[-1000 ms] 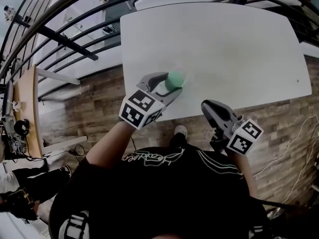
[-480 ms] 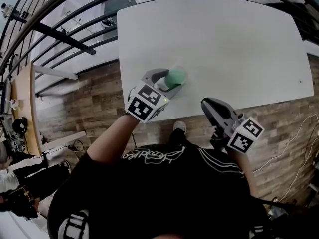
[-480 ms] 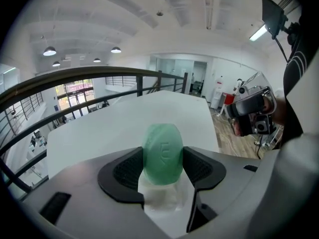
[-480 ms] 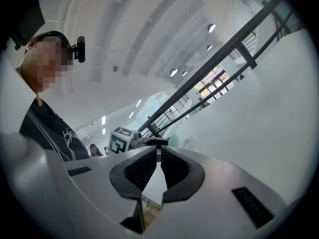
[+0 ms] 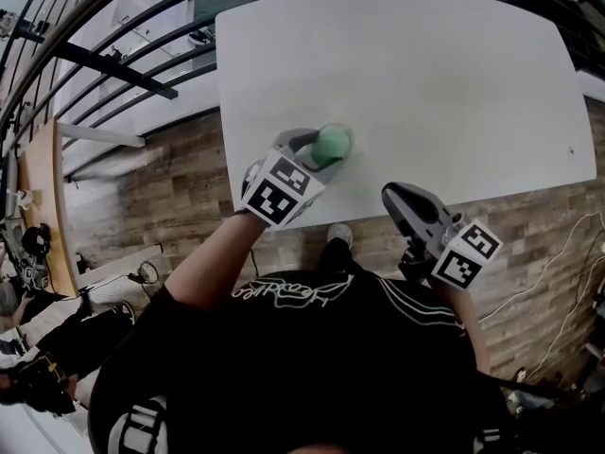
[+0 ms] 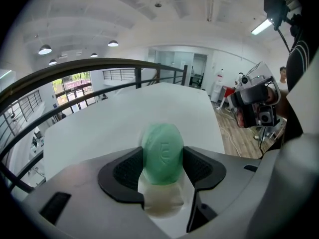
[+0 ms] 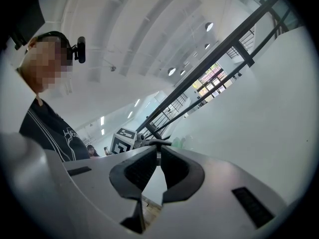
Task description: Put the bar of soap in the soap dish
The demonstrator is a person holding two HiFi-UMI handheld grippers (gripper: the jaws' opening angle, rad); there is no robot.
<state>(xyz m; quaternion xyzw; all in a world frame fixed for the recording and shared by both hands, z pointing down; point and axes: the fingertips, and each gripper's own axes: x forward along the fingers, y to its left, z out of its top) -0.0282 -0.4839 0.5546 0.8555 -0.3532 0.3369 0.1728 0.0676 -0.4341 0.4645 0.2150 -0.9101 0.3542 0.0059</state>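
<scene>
Lowered since the earlier frame, the left gripper point(image 5: 319, 151) is over the table's point(image 5: 425, 83) near left edge. Nearest, at right, the right gripper's point(image 5: 390, 197) jaws meet, empty. Farther, the left jaws clamp the green soap bar point(image 6: 162, 153), its long axis upright and its stamped face toward the gripper's camera.

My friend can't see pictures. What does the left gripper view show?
The left gripper clamps a green soap upright between its jaws. Just below the soap is a pale, see-through thing, likely the dish. A white table runs off toward a dark railing.
</scene>
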